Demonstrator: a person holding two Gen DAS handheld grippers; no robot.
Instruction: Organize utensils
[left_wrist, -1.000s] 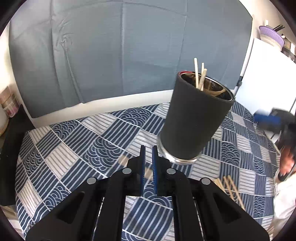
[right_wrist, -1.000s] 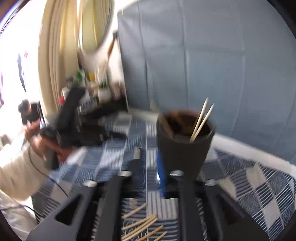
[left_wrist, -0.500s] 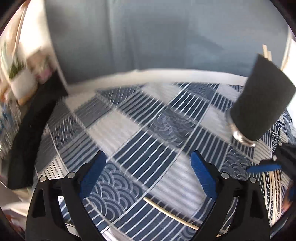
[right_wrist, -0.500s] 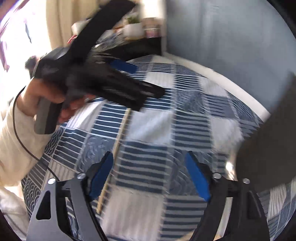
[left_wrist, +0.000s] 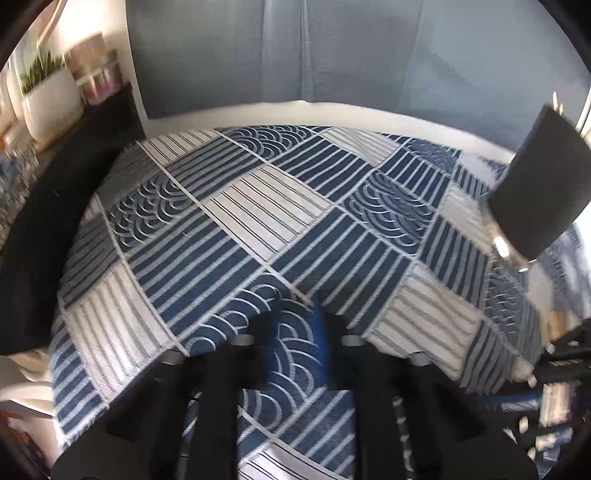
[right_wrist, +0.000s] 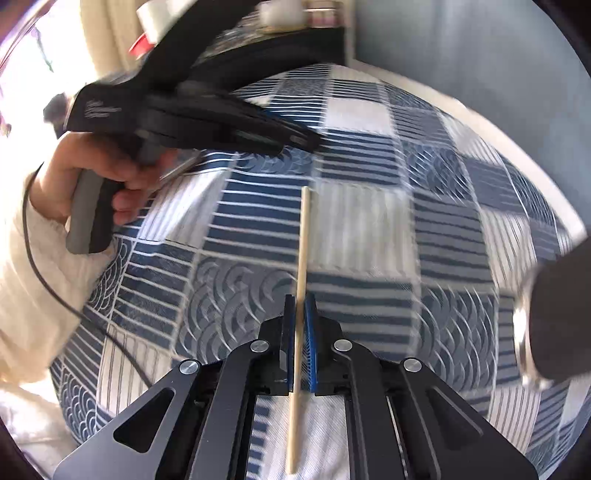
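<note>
Both grippers lower than before, fingers just closing: right gripper pinching chopstick, left gripper empty; cup with sticks.

Both my claws have come down from the dark cup toward the patterned cloth. My right claw, wide open half a second back, has just been closing, and now its blue pads pinch a pale chopstick that runs out ahead over the cloth. My left claw has just been closing too, and I see nothing between its jaws. The cup, close in front a second ago, now sits off at the right edge of both views.
</note>
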